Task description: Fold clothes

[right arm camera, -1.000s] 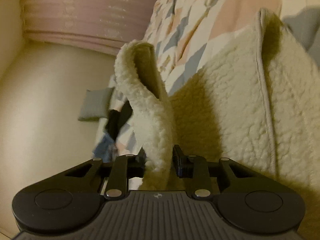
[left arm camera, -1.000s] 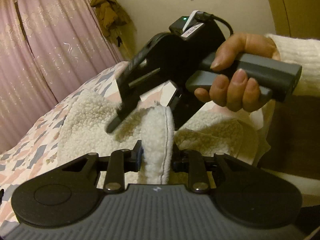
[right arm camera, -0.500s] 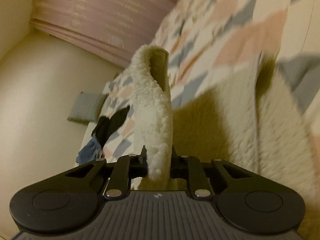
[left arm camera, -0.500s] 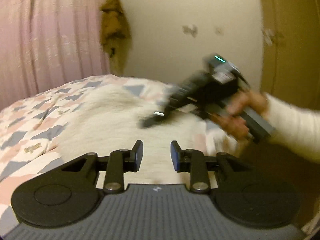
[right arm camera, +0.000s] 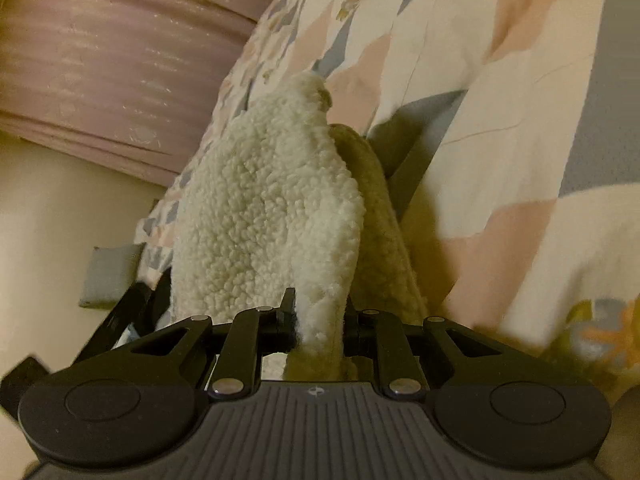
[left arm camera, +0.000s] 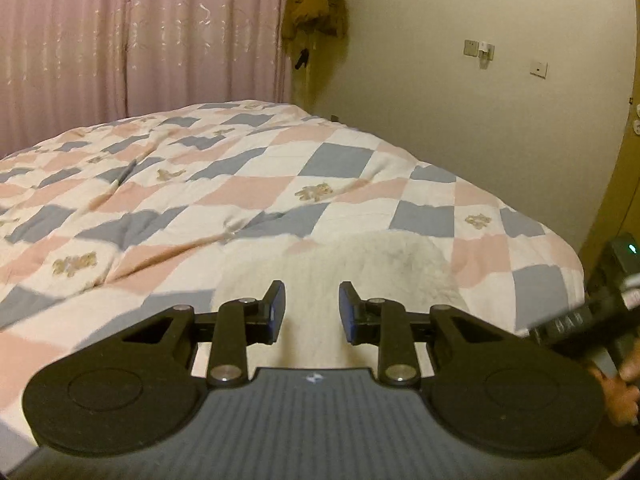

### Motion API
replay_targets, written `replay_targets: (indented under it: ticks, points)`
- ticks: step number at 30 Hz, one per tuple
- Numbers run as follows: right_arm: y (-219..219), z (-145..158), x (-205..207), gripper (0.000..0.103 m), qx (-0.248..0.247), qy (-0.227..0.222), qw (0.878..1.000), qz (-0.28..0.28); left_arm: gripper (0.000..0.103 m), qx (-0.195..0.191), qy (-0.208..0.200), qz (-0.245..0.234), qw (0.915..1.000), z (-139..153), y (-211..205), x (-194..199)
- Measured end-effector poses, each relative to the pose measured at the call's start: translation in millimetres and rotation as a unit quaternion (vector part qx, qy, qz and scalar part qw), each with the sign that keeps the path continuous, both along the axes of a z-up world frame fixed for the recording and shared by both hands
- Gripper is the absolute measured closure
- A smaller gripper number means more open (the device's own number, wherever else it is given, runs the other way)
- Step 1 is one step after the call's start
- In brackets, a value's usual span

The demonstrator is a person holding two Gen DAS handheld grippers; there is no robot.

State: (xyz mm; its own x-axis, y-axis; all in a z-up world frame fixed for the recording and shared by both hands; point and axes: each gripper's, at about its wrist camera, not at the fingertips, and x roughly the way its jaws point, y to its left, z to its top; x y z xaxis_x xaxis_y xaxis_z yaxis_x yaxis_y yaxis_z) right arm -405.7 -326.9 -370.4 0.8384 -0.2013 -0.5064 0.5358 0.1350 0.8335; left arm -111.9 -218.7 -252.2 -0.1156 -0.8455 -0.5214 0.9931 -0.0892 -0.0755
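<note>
Item 1: fleece garment [right arm camera: 272, 216], cream, nubbly sherpa pile. In the right wrist view a thick fold of it rises from between the fingers of the right gripper [right arm camera: 318, 320] toward 12 o'clock; the jaws are clamped on that fold, pile bulging past both sides.

Item 2: left gripper [left arm camera: 312, 312], jaws apart, nothing between them. In the left wrist view the garment [left arm camera: 344, 264] lies as a rounded pale mound on the quilt [left arm camera: 280, 184], just beyond the fingertips at 12 o'clock, blurred.

Item 3: quilt, soft, creased, checked in pink, white and grey-blue with small tan motifs.

Left view only: pink pleated curtain [left arm camera: 140, 36] at 11 o'clock, brown coat [left arm camera: 314, 0] hanging at 12 o'clock, the right gripper's black body at 3 o'clock. Right view only: the clamped fold, the garment's shadowed underside, grey cushion [right arm camera: 110, 276] at 9 o'clock.
</note>
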Motion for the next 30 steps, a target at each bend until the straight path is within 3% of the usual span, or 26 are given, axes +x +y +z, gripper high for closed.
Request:
replay_targets:
  ticks: [3,7,9,11,13,16,20,24,27,30]
  points:
    - [0,4,2,0.083,-0.007,0.000,1.000,0.009,0.079,0.023,-0.033,-0.004,0.9992,-9,-24,-2]
    - [-4,0,0,0.078,0.000,0.013,1.000,0.008,0.089,0.108,-0.076,0.006,0.9912,-59,-44,-4]
    - [-4,-2,-3,0.077,0.001,0.017,1.000,0.003,0.089,0.106,-0.124,0.012,0.9866,-78,-39,-12]
    - [-1,-5,-7,0.076,0.005,0.022,1.000,0.003,0.089,0.088,-0.154,0.010,0.9841,-79,-31,-22]
    - [1,-5,-7,0.076,0.001,0.033,0.999,0.009,0.089,0.080,-0.164,0.005,0.9832,-74,-29,-26]
    - [1,9,-7,0.064,-0.033,0.068,0.997,0.009,0.089,0.070,-0.161,-0.001,0.9844,-68,-25,-25]
    - [1,60,-1,0.062,-0.180,0.133,0.974,-0.032,0.088,0.054,-0.130,-0.002,0.9900,-50,-26,-18]
    - [-12,95,31,0.064,-0.284,0.127,0.950,-0.011,0.088,0.024,-0.112,0.002,0.9934,-32,-29,-12]
    - [-30,96,69,0.069,-0.323,0.149,0.934,0.030,0.088,0.027,-0.110,0.005,0.9936,-31,-36,-10]
    - [-46,71,96,0.072,-0.298,0.199,0.931,0.061,0.088,0.075,-0.130,-0.008,0.9886,-56,-48,-14]
